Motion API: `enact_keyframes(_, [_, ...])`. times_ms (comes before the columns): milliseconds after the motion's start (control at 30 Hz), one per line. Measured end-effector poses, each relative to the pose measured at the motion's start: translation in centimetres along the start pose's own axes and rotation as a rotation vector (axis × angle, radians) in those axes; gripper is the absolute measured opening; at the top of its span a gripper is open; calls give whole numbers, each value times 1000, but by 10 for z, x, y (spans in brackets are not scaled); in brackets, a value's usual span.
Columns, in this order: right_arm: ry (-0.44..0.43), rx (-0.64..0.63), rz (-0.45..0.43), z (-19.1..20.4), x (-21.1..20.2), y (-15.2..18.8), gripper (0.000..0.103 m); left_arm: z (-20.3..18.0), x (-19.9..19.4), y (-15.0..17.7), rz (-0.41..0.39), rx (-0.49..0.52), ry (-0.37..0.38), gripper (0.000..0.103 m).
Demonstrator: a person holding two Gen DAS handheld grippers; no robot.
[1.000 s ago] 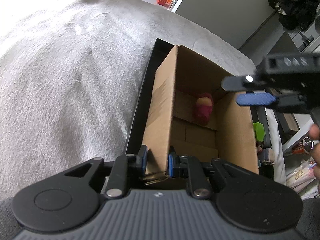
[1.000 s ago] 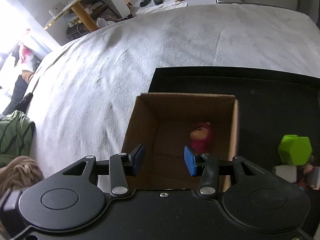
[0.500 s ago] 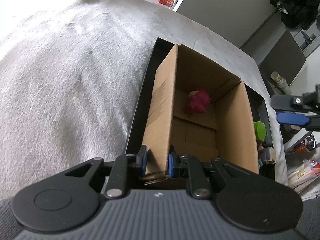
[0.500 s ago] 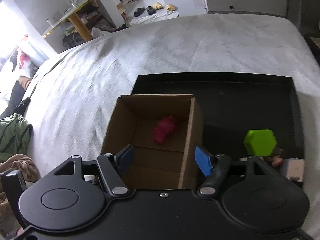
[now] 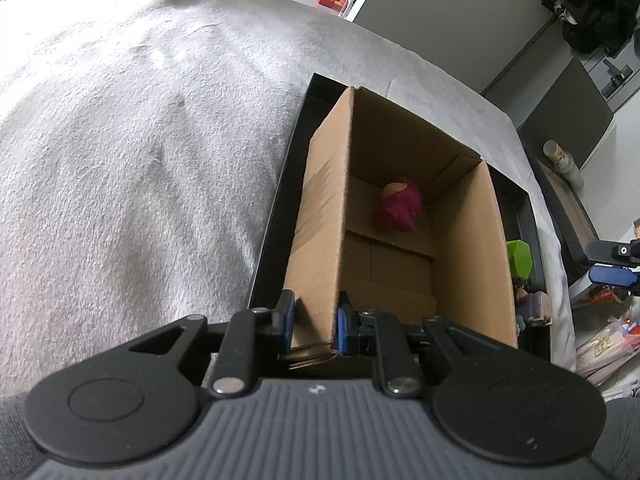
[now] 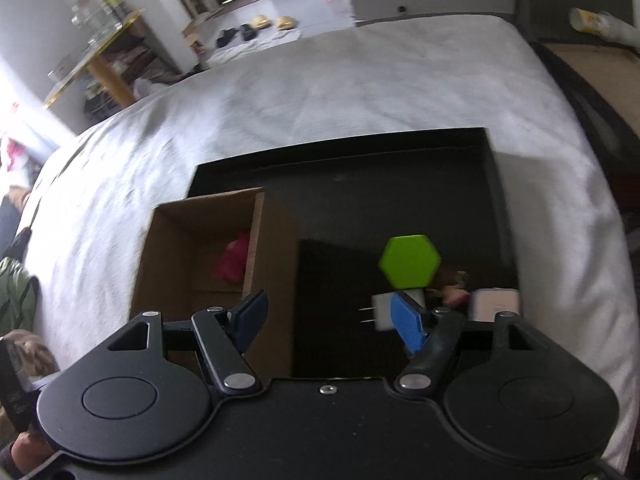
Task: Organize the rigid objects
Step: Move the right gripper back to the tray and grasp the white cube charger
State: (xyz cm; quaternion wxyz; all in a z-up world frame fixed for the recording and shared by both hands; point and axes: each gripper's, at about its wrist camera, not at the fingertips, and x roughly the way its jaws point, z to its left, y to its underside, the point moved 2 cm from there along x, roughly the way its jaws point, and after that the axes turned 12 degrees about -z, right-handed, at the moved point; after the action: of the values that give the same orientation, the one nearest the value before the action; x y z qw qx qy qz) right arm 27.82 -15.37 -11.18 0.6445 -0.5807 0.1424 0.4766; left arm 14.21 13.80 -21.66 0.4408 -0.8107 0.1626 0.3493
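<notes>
Progress, judged: one pink toy (image 5: 396, 210) lies in box (image 5: 468, 248); left gripper (image 5: 312, 326) clamps box's wall, right gripper (image 6: 332, 318) spread empty near green hexagon (image 6: 410, 260), plug (image 6: 382, 312) awaiting on tray (image 6: 492, 184).

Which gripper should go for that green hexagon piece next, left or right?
Right. The right gripper is open and empty, with the green hexagon piece just ahead of it on the black tray. The left gripper is shut on the cardboard box wall, steadying it.
</notes>
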Motion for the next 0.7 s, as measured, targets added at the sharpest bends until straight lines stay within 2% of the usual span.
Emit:
enact_keyframes(133, [89, 31, 21, -25, 5, -1, 68, 3, 0, -1, 1, -17, 4, 18])
enact_keyframes(267, [134, 80, 55, -49, 14, 2, 68, 2, -1, -1, 1, -12, 7, 19])
enact_keyframes(633, [194, 92, 109, -83, 37, 10, 66, 2, 0, -1, 5, -27, 5, 19])
enact_keyframes(700, [199, 98, 123, -88, 41, 11, 60, 2, 0, -1, 5, -29, 6, 19])
